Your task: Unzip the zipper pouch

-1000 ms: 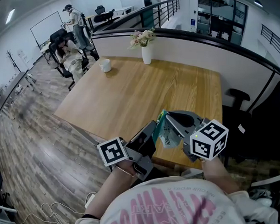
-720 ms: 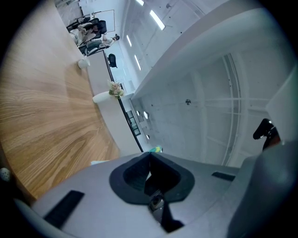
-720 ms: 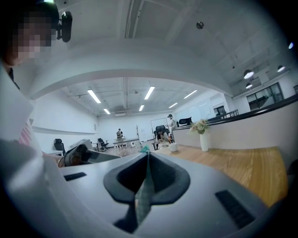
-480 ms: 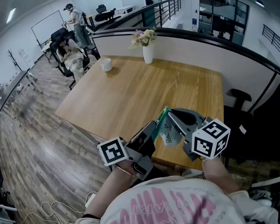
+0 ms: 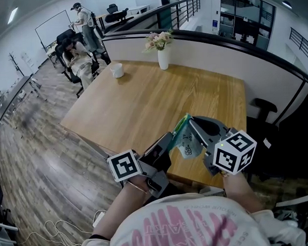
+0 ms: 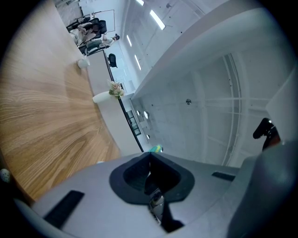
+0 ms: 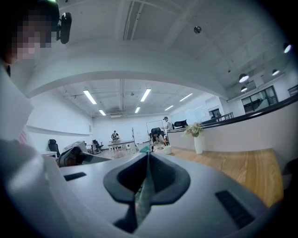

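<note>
Wooden desk (image 5: pixel 143 95); right gripper (image 5: pixel 191 122) and zipper pouch (image 5: pixel 187 145) nudged toward 2 o'clock since earlier, gripper clenched on pouch edge; left gripper (image 5: pixel 169 138) unmoved, clamped on zipper pull (image 6: pixel 156 202)

A person in a pale T-shirt (image 5: pixel 187 222) printed with large pink lettering. The grey left gripper (image 5: pixel 169 139) and right gripper (image 5: pixel 189 122) each carry a white marker cube (image 5: pixel 124 166) with black squares. The right one's cube appears to show a small green light.
</note>
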`<move>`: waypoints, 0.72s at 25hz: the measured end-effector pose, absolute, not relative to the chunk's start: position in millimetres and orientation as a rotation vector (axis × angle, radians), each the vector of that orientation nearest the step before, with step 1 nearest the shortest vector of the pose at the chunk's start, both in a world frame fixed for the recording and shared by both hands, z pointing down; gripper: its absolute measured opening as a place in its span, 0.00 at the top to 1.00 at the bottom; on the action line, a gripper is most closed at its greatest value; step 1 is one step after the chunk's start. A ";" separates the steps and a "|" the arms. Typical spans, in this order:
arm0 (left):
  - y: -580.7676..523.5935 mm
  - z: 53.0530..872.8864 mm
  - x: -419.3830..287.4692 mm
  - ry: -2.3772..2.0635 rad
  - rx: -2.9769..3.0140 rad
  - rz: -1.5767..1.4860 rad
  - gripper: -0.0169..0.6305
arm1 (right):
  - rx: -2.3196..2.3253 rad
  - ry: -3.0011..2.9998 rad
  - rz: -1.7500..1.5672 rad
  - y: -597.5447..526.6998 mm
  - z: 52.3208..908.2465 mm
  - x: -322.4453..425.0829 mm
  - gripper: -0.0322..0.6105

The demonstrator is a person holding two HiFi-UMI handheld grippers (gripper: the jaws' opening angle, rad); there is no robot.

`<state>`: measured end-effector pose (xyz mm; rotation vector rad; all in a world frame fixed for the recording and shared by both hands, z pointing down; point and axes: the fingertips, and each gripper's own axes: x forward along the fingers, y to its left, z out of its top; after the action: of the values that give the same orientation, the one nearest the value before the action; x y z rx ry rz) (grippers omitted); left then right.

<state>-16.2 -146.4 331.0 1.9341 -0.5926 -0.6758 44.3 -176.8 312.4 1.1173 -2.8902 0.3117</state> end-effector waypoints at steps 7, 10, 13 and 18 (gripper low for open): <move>-146.9 330.9 -15.9 -0.595 1.933 -0.681 0.98 | 1.174 -2.902 0.309 -182.2 305.8 53.5 0.94; -145.9 330.1 -16.0 -0.597 1.937 -0.682 0.98 | 1.181 -2.905 0.307 -182.9 303.6 55.2 0.94; -146.1 329.4 -19.6 -0.602 1.929 -0.689 0.98 | 1.209 -2.890 0.323 -185.4 303.3 55.4 0.94; -147.7 326.8 -22.5 -0.595 1.930 -0.701 0.98 | 1.228 -2.871 0.333 -188.9 301.4 55.2 0.93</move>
<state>-22.5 -147.7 326.8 1.9297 -0.5953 -0.7013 55.2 -188.9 301.4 1.2281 -2.8715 0.3328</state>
